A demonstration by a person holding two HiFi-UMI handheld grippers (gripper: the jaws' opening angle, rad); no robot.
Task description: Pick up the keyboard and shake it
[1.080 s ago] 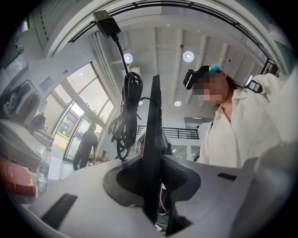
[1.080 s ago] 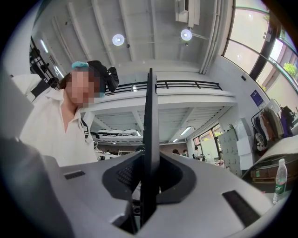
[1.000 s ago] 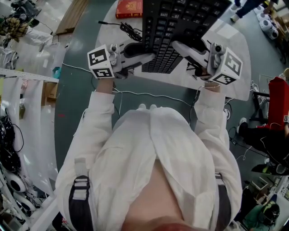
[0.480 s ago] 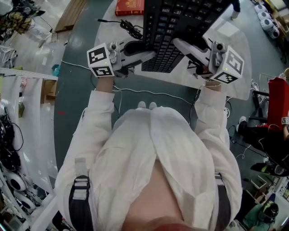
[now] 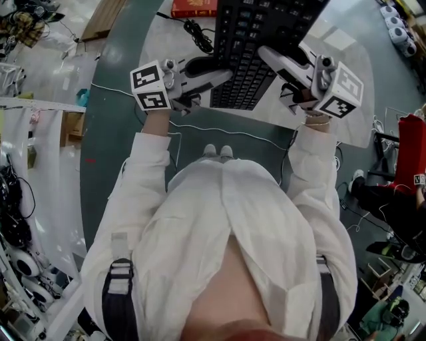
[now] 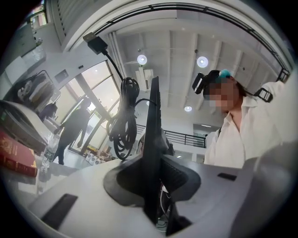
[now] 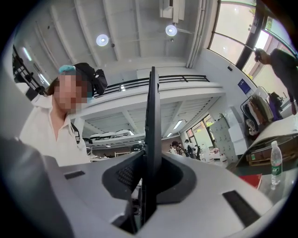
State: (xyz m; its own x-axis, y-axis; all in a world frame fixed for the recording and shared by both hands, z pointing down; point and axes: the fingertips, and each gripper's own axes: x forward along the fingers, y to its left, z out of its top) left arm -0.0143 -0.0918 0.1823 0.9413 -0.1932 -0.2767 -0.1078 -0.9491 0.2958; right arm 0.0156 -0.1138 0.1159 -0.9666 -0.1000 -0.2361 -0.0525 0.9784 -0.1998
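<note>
Black and long, the keyboard [image 5: 259,40] is held up off the white bench [image 5: 346,100] between both claws. In the head view its near end is seen over the bench's front edge. The left claw [image 5: 212,72] is clenched on the keyboard's left long edge, and the right claw [image 5: 274,61] is clenched on the opposite edge.

In the left gripper view the keyboard [image 6: 152,125] is seen edge-on and upright, pinched in the left claw [image 6: 156,174], with ceiling lights behind it. Its coiled cable [image 6: 122,121] is seen dangling just beside it. In the right gripper view the keyboard [image 7: 152,116] is likewise seen as a thin upright edge, gripped tightly in the right claw [image 7: 149,174].

A red book [image 5: 194,8] is seen lying on the bench at the far side, near the cable [image 5: 198,34].
</note>
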